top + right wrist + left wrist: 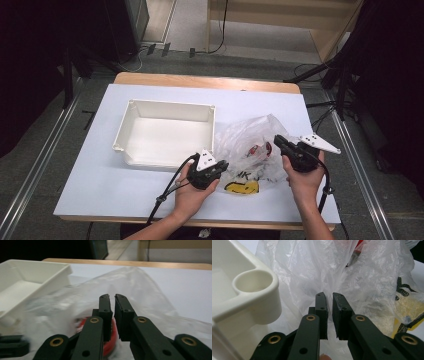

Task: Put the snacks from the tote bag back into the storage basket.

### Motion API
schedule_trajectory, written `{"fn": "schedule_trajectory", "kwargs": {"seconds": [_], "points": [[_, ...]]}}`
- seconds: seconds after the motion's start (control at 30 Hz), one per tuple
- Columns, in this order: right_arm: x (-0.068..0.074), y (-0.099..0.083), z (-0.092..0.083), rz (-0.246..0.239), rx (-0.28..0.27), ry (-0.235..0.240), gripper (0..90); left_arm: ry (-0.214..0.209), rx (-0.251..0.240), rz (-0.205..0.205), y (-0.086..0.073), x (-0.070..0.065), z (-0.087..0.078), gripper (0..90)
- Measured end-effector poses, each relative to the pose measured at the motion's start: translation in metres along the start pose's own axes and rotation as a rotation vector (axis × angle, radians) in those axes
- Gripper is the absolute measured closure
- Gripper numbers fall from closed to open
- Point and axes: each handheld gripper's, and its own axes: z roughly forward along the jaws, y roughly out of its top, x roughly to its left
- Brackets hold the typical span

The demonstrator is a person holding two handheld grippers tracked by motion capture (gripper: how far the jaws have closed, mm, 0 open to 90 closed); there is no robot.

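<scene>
Lying just to the right of the white tray (165, 132), the clear plastic bag (250, 132) sits crumpled on the white table cover (100, 185), with a red round thing (258, 149) inside it and a yellow print (242, 187) on its near side. The left gripper (223, 165) rests at the bag's near left edge, close to the tray's corner; its jaws are almost together, and a fold of film seems pinched between them (I cannot be fully sure from the left gripper view). The right gripper (278, 140) is above the bag's right side, jaws nearly closed with nothing between them. The bag looks very light, soft and slippery. It will probably collapse and slide, so I would take it at a gathered fold near the rim, not the smooth flat part.
</scene>
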Motion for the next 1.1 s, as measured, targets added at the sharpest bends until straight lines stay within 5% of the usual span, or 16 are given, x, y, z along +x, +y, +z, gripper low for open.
{"fn": "schedule_trajectory", "kwargs": {"seconds": [0.37,0.53,0.73,1.0,1.1], "points": [[0.047,-0.019,0.014,-0.100,0.069,0.153,82.9,-0.010,-0.015,0.014,-0.001,-0.001,-0.002,83.7],[0.064,-0.037,0.019,-0.142,0.136,0.180,82.7,-0.050,-0.033,-0.022,-0.001,0.002,-0.005,76.0],[0.070,-0.041,0.021,-0.158,0.144,0.181,82.4,-0.095,-0.076,-0.056,0.003,0.003,-0.012,64.1],[0.070,-0.051,0.031,-0.152,0.190,0.183,83.2,-0.136,-0.236,-0.037,0.025,-0.010,-0.037,44.5],[0.071,-0.054,0.035,-0.143,0.209,0.190,84.2,-0.150,-0.238,-0.045,0.032,-0.012,-0.037,37.4]]}}
